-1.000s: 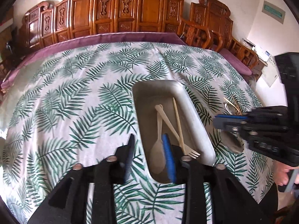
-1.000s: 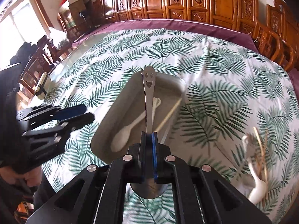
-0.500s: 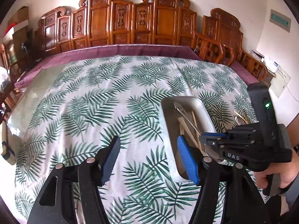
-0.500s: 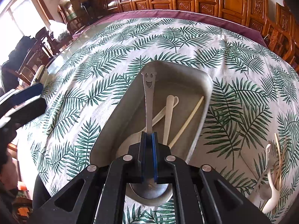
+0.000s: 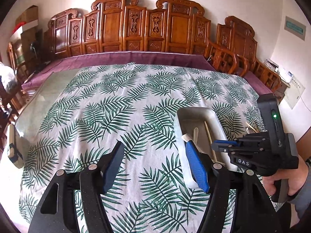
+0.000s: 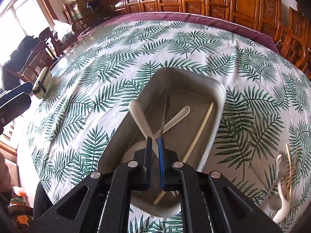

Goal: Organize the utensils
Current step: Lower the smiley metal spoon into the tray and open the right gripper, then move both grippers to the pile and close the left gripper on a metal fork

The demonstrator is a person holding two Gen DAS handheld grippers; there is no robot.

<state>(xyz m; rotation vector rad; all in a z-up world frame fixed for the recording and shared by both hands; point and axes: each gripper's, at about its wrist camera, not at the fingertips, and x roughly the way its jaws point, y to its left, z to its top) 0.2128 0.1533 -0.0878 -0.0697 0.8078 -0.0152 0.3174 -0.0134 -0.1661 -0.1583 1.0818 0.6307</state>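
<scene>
A grey-white tray [image 6: 219, 97] sits on the leaf-print tablecloth and holds a white spoon [image 6: 178, 116] and a cream chopstick [image 6: 200, 132]. My right gripper [image 6: 155, 141] hangs over the tray with its jaws slightly apart; the metal spoon [image 6: 164, 114] lies edge-on between them, tipped into the tray. In the left wrist view the tray [image 5: 179, 128] is at right, with the right gripper [image 5: 223, 144] over it. My left gripper [image 5: 153, 153] is open and empty, its right finger beside the tray's left rim.
Loose utensils [image 6: 283, 176] lie on the cloth to the right of the tray. A small white box [image 6: 41, 83] sits at the table's left edge. Carved wooden chairs [image 5: 136, 29] line the far side.
The right gripper's jaws have parted a little and the metal spoon has dropped and turned edge-on into the tray. The left gripper has drawn back to the left of the tray.
</scene>
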